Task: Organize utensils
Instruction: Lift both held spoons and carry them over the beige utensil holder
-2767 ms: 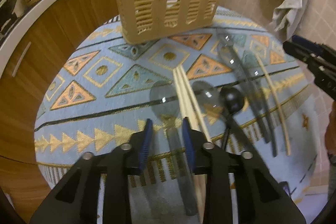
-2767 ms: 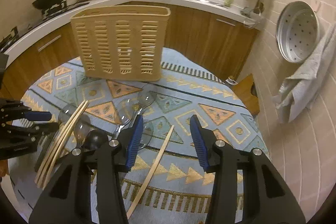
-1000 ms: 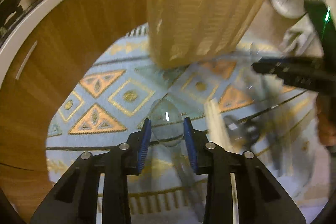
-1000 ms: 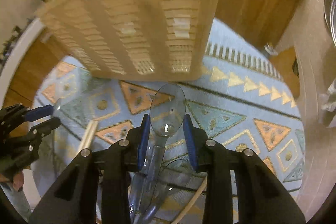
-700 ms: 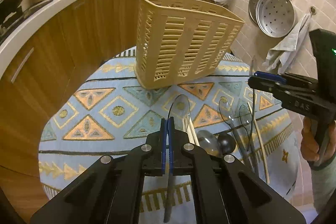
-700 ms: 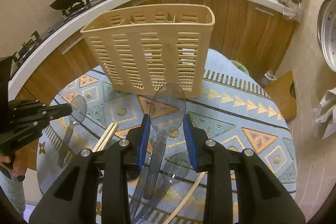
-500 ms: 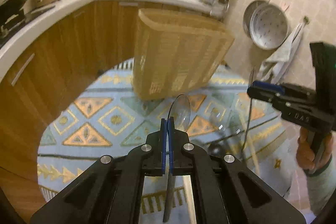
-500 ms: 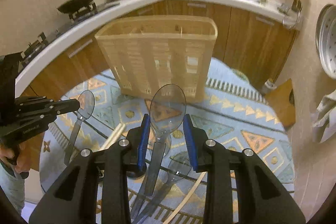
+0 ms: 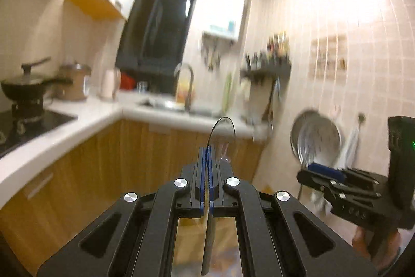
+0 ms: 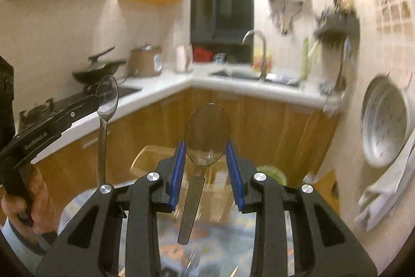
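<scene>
Both grippers are now pointing out across the kitchen rather than down at the patterned table, which is showing only as a blurred strip at the bottom of the right wrist view. The left gripper [image 9: 206, 168], open around a spoon bowl a second ago, is now clamping shut on a clear spoon [image 9: 223, 130]; that spoon is turned edge-on, bowl above the pads, grey handle hanging down between the fingers. The right gripper [image 10: 206, 173] is gripping a second clear spoon [image 10: 207, 134] by the rim of its bowl, bowl face-on, handle hanging below, as it was a second ago.

In the right wrist view the left gripper [image 10: 75, 112] is showing at the left edge, held by a hand [image 10: 28, 201], its spoon [image 10: 106, 98] upright.

Beyond the right pads the beige slotted basket [image 10: 147, 160] is standing on the table, its open top partly hidden by the fingers and spoon.

Farther back: wooden cabinets [image 10: 272, 126], white counter [image 10: 160, 85], a black pan [image 10: 97, 73] at the counter's left end, sink faucet [image 10: 256, 43], a perforated metal tray [image 10: 384, 126] hanging on the tiled right wall. Background is motion-blurred.
</scene>
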Motion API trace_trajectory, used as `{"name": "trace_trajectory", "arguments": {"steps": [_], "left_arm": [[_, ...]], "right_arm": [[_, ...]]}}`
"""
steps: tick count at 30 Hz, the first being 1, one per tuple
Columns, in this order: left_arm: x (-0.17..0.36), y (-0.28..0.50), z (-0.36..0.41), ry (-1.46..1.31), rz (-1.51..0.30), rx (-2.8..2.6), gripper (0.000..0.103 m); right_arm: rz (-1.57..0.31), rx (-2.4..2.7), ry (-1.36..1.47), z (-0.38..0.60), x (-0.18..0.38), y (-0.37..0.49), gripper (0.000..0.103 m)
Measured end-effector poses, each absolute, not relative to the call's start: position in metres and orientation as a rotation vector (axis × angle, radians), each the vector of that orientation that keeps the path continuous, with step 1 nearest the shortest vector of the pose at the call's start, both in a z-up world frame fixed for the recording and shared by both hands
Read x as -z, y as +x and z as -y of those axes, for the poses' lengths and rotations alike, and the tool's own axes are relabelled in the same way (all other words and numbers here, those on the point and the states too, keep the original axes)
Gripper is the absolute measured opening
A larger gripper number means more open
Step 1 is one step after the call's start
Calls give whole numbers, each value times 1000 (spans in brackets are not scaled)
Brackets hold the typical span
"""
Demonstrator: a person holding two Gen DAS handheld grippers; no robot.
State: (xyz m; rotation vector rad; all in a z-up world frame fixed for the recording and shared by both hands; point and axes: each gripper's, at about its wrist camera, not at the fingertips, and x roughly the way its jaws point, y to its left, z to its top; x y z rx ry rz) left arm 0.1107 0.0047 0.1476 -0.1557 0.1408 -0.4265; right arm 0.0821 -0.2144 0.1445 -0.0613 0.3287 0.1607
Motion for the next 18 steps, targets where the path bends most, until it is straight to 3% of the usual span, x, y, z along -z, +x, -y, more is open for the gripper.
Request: {"name": "trace_trajectory", "arguments": {"steps": [7,18], "left_arm": [[-151,150,16,-185,-29,325,0],[-96,188,45,-62,-43,166,0]], "right_arm": [[-250,-68,-49,221,-161,132,29],[-310,-7,-37,228,-102,188,29]]}}
